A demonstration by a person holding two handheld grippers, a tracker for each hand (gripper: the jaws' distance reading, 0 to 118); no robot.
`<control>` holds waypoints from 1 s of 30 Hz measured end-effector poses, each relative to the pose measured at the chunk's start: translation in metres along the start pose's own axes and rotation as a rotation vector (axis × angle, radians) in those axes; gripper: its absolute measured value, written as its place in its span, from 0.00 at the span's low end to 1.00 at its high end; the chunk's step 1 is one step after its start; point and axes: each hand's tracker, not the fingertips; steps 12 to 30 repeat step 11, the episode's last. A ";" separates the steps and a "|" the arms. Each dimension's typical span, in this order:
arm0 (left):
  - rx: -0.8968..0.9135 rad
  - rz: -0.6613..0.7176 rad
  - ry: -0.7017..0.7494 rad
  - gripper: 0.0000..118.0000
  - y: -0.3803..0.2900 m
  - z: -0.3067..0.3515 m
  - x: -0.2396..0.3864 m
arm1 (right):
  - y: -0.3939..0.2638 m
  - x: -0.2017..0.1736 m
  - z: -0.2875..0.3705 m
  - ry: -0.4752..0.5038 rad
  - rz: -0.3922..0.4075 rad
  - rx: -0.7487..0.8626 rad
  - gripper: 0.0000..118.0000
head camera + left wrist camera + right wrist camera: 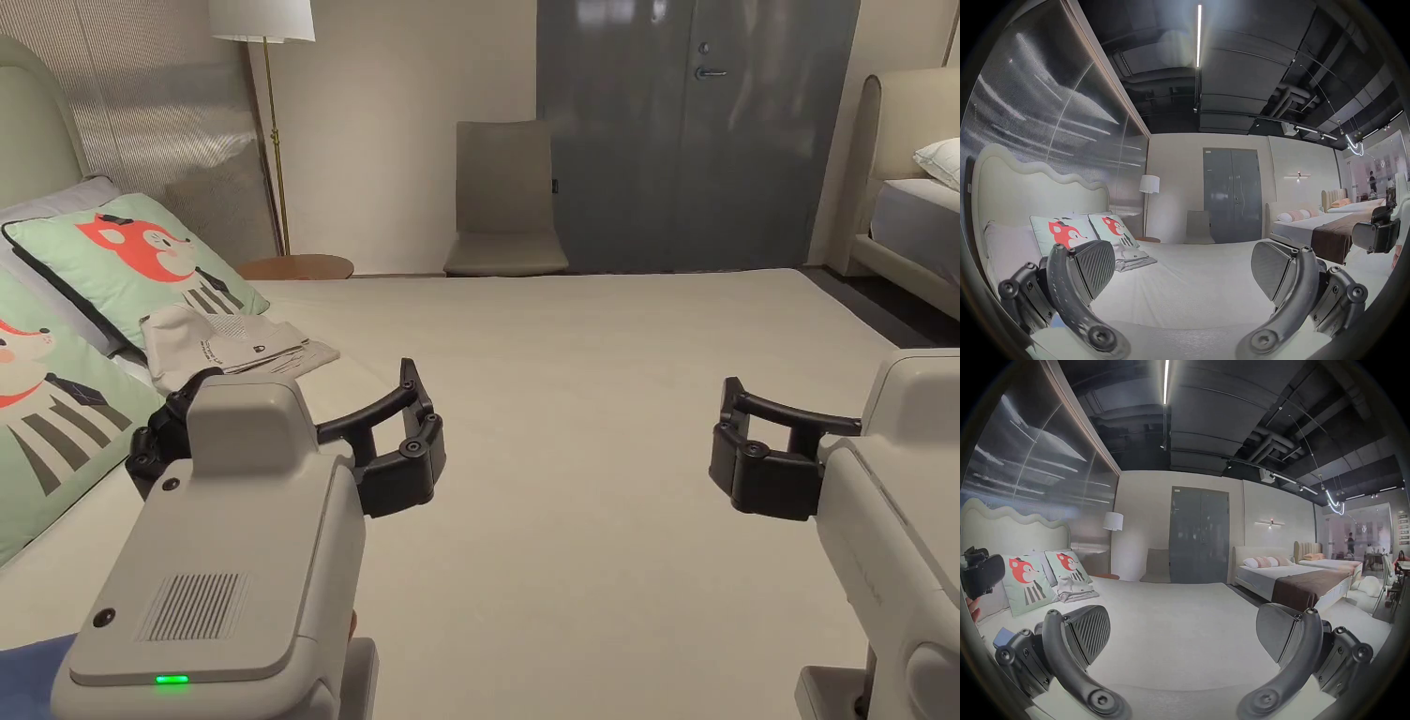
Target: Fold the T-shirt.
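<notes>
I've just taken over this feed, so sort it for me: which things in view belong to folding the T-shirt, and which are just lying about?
Belongs to the job:
- pale folded garments by the pillows, probably the T-shirt
- left gripper, open
- right gripper, open
- bed, the work surface

Just lying about:
- fox pillows
- floor lamp
- chair
- grey door

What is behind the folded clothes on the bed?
Behind the folded clothes a fox pillow leans, with a second one beside it. What lies under the clothes is covered.

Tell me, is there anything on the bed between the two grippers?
No. The head view shows only bare bed between the left gripper and the right gripper.
</notes>
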 end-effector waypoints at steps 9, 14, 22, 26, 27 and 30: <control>-0.004 0.005 -0.009 0.94 0.001 0.001 -0.001 | 0.002 -0.001 0.001 0.005 0.000 0.016 1.00; -0.006 0.009 -0.010 0.94 0.001 0.001 -0.001 | 0.002 -0.001 0.002 0.006 -0.001 0.015 1.00; -0.006 0.009 -0.010 0.94 0.001 0.001 -0.001 | 0.002 -0.001 0.002 0.006 -0.001 0.015 1.00; -0.006 0.009 -0.010 0.94 0.001 0.001 -0.001 | 0.002 -0.001 0.002 0.006 -0.001 0.015 1.00; -0.006 0.009 -0.010 0.94 0.001 0.001 -0.001 | 0.002 -0.001 0.002 0.006 -0.001 0.015 1.00; -0.006 0.009 -0.010 0.94 0.001 0.001 -0.001 | 0.002 -0.001 0.002 0.006 -0.001 0.015 1.00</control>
